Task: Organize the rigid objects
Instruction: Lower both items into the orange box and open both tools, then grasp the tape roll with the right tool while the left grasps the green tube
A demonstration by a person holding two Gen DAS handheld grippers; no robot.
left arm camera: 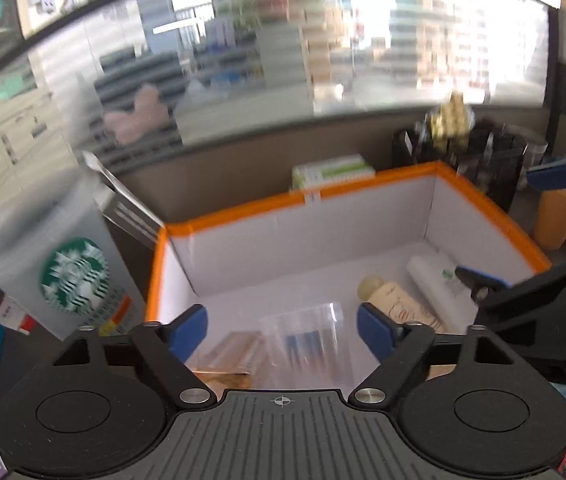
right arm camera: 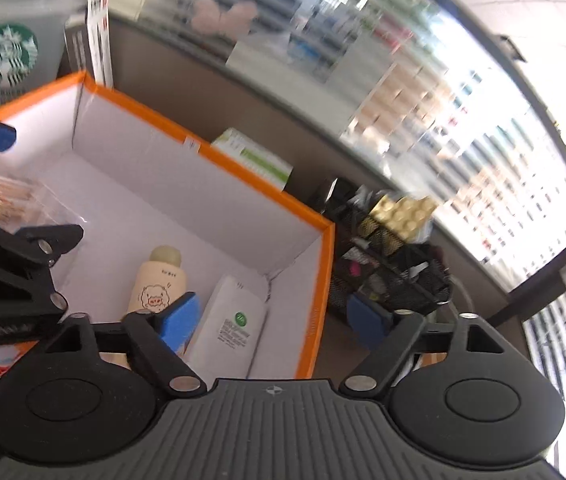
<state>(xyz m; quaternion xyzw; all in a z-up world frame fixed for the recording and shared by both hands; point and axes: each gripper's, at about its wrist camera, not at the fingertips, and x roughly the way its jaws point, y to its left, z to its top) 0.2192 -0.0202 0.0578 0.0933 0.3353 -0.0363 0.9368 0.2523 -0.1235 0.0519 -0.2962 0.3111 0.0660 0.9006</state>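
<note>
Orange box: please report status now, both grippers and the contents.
Left gripper open, empty. Right gripper open, empty. Orange box holds cream bottle, white tube, clear packet. Nothing blocking.

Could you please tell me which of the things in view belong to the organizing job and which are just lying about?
Part of the job:
- orange-rimmed box
- cream bottle, in the box
- white tube, beside it
- clear packets, in the box
- left gripper and right gripper, jaws open, empty

Lying about:
- Starbucks cup
- black mesh organizer
- green-and-white carton
</note>
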